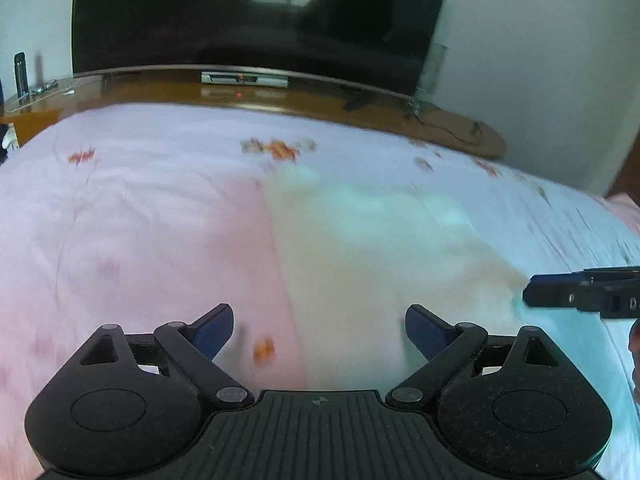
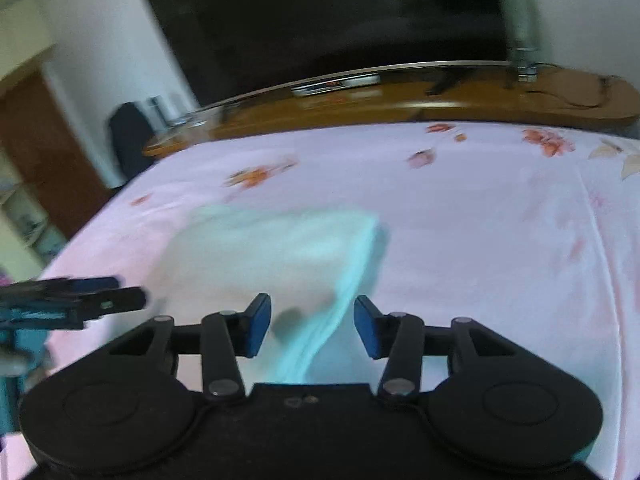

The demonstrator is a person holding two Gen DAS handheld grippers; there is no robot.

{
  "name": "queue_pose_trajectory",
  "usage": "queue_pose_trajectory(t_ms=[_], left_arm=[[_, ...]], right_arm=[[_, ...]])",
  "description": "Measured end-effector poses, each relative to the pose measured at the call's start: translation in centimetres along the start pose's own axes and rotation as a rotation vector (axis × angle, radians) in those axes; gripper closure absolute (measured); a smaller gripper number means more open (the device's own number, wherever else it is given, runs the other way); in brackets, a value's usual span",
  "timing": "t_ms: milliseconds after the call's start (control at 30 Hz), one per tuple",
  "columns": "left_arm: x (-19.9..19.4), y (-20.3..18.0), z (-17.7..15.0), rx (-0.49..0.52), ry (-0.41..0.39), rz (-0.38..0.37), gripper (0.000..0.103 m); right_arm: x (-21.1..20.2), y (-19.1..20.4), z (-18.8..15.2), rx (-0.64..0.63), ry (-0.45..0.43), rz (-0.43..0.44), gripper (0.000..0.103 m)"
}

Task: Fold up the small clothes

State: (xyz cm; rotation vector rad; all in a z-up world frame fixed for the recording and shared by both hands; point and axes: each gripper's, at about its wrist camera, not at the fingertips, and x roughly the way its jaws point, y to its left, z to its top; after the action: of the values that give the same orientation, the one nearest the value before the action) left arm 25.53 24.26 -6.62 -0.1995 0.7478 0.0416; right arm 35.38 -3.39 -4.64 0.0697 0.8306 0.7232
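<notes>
A pale cream and mint cloth (image 1: pixel 384 248) lies flat on the pink flowered bed sheet (image 1: pixel 132 220). My left gripper (image 1: pixel 319 334) is open and empty, its blue pads above the cloth's near left edge. The right gripper's fingers (image 1: pixel 560 294) enter at the right edge of the left wrist view. In the right wrist view the cloth (image 2: pixel 272 252) lies ahead with a folded mint edge running between my open right gripper's (image 2: pixel 313 330) pads. The left gripper's fingers (image 2: pixel 92 300) show at the left. Both views are blurred.
A wooden TV stand (image 1: pixel 280 98) with a large dark television (image 1: pixel 248 12) and a set-top box (image 1: pixel 245 79) stands past the bed's far edge. A wooden door (image 2: pixel 40 148) and a dark bin (image 2: pixel 128 140) are at the left.
</notes>
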Motion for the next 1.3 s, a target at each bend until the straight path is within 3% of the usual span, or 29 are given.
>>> queue_pose_trajectory(t_ms=[100,200,300,433,567,633,667,700,800,900,1067,1300], left_arm=[[-0.9,-0.7,-2.9,0.022,0.017,0.0,0.01],[-1.5,-1.0,-5.0,0.029,0.026,0.019,0.01],[-3.1,-1.0,-6.9,0.037,-0.015,0.052,0.01],[-4.6,-1.6,-8.7,0.028,-0.037,0.079,0.01],[-9.1,-3.8,-9.6,0.001,-0.041,0.105,0.01],[-12.7,-5.8,-10.6,0.002,-0.077,0.083,0.009],[-14.1,-6.6,-10.9,0.003,-0.09,0.09,0.001],[-16.1,-7.7,-11.4,0.004,-0.12,0.102,0.0],[-20.2,-10.3,-12.8,0.013,-0.18,0.131,0.0],[-22.8,-12.2,-14.1,0.042,-0.17,0.144,0.0],[-26.3,-14.7,-15.6,0.107,-0.155,0.151,0.0],[-29.6,-15.6,-16.7,0.052,-0.207,0.18,0.0]], right_arm=[[-0.9,2.5,-3.6,-0.102,0.072,0.012,0.057],[-0.9,3.9,-6.7,-0.215,0.103,-0.117,0.059],[-2.3,3.1,-7.8,-0.141,0.083,-0.153,0.06],[-2.9,4.5,-9.2,-0.169,0.058,-0.219,0.057],[-5.4,4.7,-9.4,-0.079,0.075,-0.264,0.055],[-8.5,5.5,-10.9,-0.058,0.04,-0.231,0.049],[-10.1,6.1,-11.8,-0.044,0.026,-0.221,0.037],[-11.9,6.7,-12.8,-0.03,0.01,-0.207,0.029],[-17.0,8.4,-15.5,0.006,-0.048,-0.184,0.023],[-21.0,9.8,-17.5,0.029,-0.101,-0.205,0.011],[-24.8,12.2,-18.4,-0.001,-0.148,-0.227,0.003],[-27.6,14.4,-20.5,-0.022,-0.179,-0.265,0.001]])
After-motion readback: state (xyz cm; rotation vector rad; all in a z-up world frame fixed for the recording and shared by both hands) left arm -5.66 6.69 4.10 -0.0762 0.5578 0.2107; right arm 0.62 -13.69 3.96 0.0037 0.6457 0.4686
